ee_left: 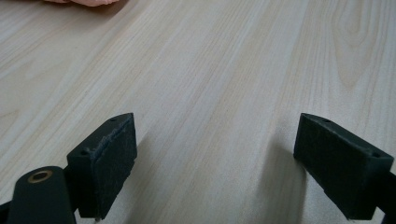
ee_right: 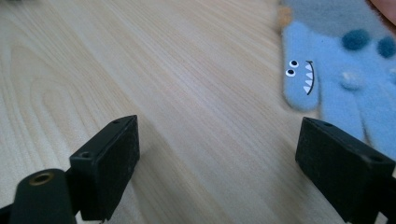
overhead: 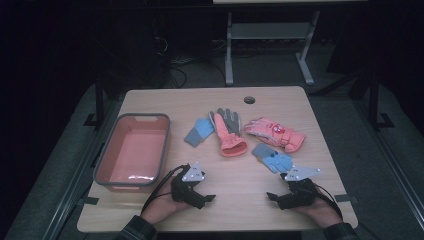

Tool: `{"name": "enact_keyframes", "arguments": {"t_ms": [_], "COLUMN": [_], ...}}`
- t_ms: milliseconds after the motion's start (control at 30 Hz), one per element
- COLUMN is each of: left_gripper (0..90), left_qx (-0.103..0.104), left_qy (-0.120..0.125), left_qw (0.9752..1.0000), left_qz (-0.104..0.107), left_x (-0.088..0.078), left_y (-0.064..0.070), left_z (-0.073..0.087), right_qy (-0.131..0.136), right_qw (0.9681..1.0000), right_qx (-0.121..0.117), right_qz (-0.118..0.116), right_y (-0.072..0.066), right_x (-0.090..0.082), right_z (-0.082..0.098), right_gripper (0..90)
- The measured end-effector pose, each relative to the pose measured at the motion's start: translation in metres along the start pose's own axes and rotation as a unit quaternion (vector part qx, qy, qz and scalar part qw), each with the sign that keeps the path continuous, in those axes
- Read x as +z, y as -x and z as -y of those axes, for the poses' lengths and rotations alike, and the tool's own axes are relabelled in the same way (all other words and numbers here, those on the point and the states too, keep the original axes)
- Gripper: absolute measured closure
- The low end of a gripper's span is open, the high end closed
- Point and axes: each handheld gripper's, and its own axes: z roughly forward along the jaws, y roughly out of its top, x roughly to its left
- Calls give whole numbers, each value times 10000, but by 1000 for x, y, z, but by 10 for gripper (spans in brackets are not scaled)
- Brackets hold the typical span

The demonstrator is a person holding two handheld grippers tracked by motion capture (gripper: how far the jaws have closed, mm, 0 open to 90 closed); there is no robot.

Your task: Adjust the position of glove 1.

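**Ana:** High view first, biggest thing down. What do you see?

**Ben:** The wooden table [overhead: 235, 200], then the pink bin [overhead: 132, 150] with a grey rim at its left side. Right of the bin lies a row of gloves: a small blue-and-grey glove [overhead: 199, 131], a grey-and-orange glove [overhead: 229, 132], a pink ski glove [overhead: 275, 133], and nearest the person a blue monster glove [overhead: 272, 159].

**Ana:** And the grippers?

**Ben:** The left gripper [overhead: 206, 198] sits low over the near edge, just right of the bin's near corner. The right gripper [overhead: 272, 196] is near the front edge too, just below the blue monster glove.

**Ana:** Jaws?

**Ben:** In the left gripper view the left gripper [ee_left: 215, 163] stands wide, bare wood between the pads. In the right gripper view the right gripper [ee_right: 217, 163] is wide as well, holding nothing; the blue monster glove [ee_right: 336, 88] lies just beyond its right jaw, toothy face showing.
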Motion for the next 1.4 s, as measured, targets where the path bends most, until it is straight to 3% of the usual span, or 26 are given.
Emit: {"name": "enact_keyframes", "arguments": {"t_ms": [467,733,1100,1200,1400], "left_gripper": [125,125,125,126,125], "left_qx": [32,67,58,92,87], "left_qy": [53,25,32,53,51], "left_qw": [9999,9999,9999,9998,9999], "left_qz": [94,81,109,138,135], "left_x": [-6,-7,-8,-8,-8], "left_y": [0,1,1,0,0], "left_z": [6,7,8,8,8], "right_qy": [11,-1,-66,-25,24], "right_qw": [10000,9999,9995,9993,9994], "right_qx": [3,137,292,383,343], "right_qz": [-15,36,109,36,14], "right_y": [0,3,11,14,21], "right_x": [0,-10,-7,-6,-2], "right_z": [0,-8,-28,-32,-42], "right_gripper": [145,481,844,896,898]}}
